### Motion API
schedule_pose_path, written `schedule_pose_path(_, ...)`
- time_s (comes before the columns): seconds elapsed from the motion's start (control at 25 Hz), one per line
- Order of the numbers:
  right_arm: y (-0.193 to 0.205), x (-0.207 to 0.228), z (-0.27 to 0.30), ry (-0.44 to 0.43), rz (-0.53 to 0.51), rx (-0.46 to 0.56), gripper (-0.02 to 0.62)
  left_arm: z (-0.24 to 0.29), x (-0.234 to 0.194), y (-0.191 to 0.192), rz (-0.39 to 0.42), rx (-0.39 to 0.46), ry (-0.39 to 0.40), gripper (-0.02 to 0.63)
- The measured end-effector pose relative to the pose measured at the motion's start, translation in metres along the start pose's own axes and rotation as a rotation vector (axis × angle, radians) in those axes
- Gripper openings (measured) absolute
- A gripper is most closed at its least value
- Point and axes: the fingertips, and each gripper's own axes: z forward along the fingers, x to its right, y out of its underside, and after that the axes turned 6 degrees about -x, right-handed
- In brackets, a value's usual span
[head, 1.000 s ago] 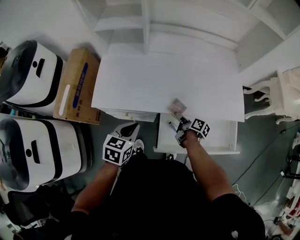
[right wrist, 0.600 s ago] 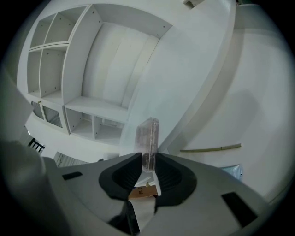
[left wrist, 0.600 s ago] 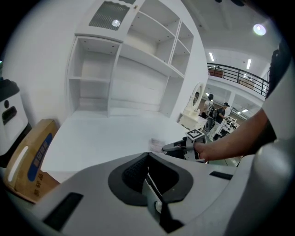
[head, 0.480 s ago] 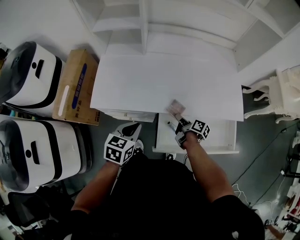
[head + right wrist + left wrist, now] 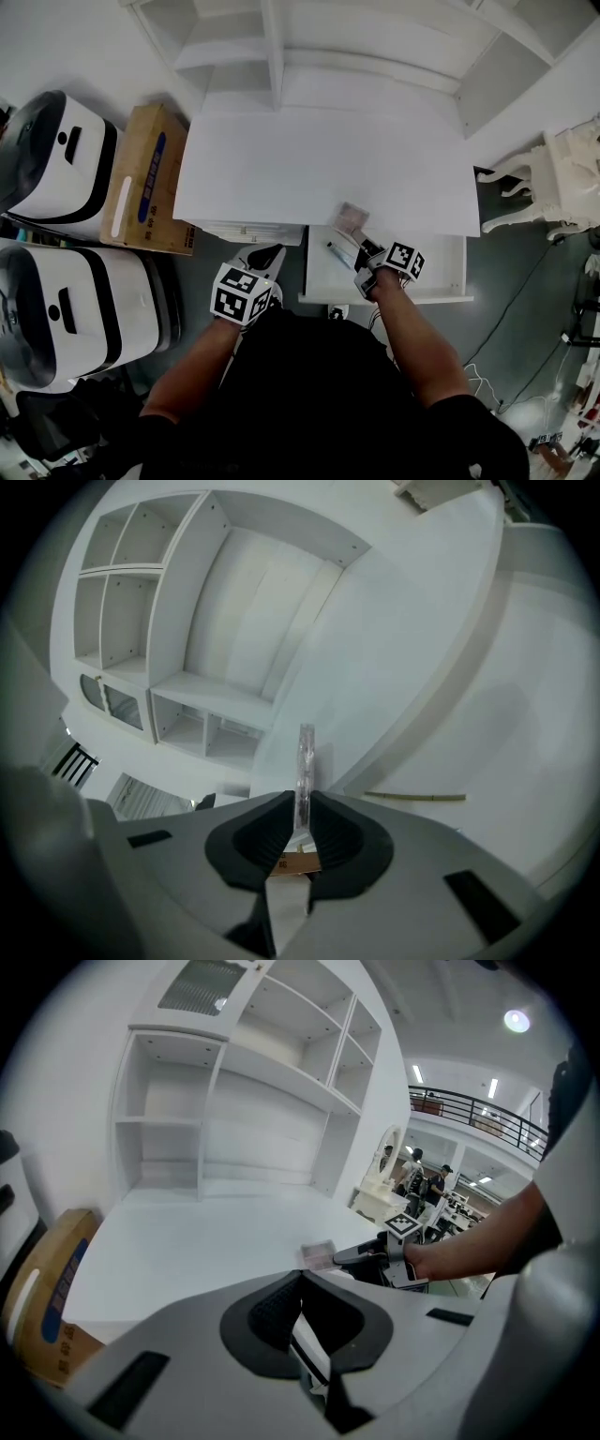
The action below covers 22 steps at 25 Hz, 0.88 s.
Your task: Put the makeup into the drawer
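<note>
Left gripper (image 5: 302,1277) jaws together, empty. Beyond it, right gripper (image 5: 349,1258) holds makeup packet (image 5: 317,1253) at white desk (image 5: 187,1232) edge.

Large indoor hall: mezzanine railing (image 5: 478,1115), ceiling lights (image 5: 517,1021), people (image 5: 436,1183) standing.

White drawer (image 5: 437,272), brown box (image 5: 141,178)

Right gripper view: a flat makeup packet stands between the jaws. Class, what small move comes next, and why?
Probably draw the makeup packet back over the open drawer and lower it in. The right tool has just been closing its jaws and now pinches the packet edge-on; in the head view it sits at the desk's front edge, the drawer right beside.
</note>
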Motion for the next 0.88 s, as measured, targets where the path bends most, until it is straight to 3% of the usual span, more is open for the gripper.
schedule_pose_path(0.2, 0.006, 0.005, -0.018, -0.001, -0.086, -0.059, 0.064, 0.010, 0.009, 0.000, 0.012, -0.013, 0.016, 0.011)
schedule_pose_path(0.44, 0.034, 0.016, -0.044, 0.007, -0.256, -0.268, 0.064, 0.016, 0.017, 0.001, 0.014, -0.018, 0.019, 0.011)
schedule_pose_path(0.56, 0.041, 0.036, -0.057, 0.086, -0.336, -0.349, 0.064, 0.018, 0.020, 0.002, 0.010, -0.020, 0.017, 0.011)
schedule_pose_path(0.76, 0.028, 0.086, -0.072, 0.278, -0.376, -0.398, 0.064, 0.021, 0.026, 0.003, 0.003, -0.024, 0.010, 0.011)
schedule_pose_path(0.88, 0.032, 0.112, -0.076, 0.370, -0.422, -0.508, 0.064, 0.022, 0.030, 0.004, -0.002, -0.024, 0.001, 0.011)
